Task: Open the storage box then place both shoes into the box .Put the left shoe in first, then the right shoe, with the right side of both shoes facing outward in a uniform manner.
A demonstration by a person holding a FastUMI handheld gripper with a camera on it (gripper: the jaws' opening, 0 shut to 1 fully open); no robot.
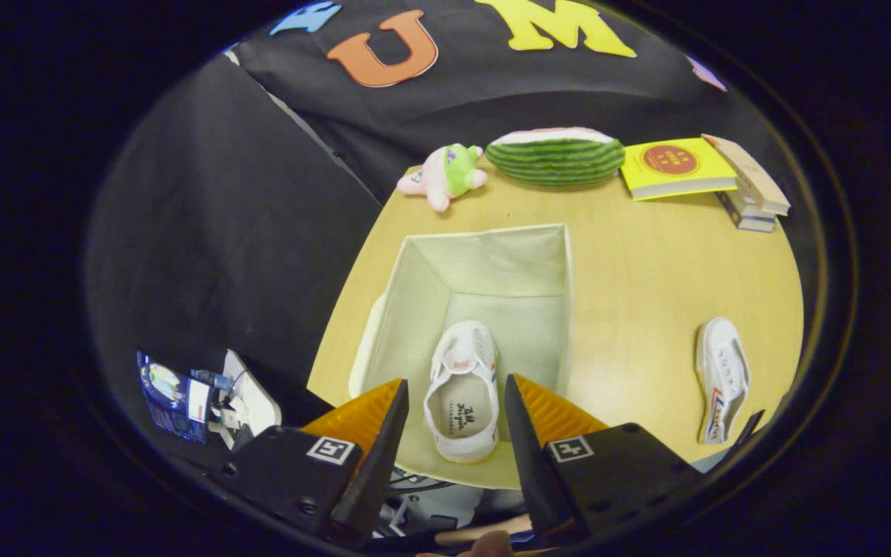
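An open cream fabric storage box (484, 232) stands on the wooden table (646, 278), and what looks like its lid (368, 340) hangs down its left side. A white shoe (462, 391) lies inside on the box floor, toe pointing away from me and its opening facing up. My gripper (455, 381) hovers over the near part of the box, open. The shoe appears between the fingers with a small gap on each side. The second white shoe (722, 379) lies on its side on the table, to the right of the box and beyond the right finger.
At the far edge of the table sit a pink and green plush toy (448, 174), a watermelon-shaped cushion (556, 156), a yellow book (674, 166) and a small stack of books (751, 193). Packaged items (182, 394) lie low beside the table's left edge.
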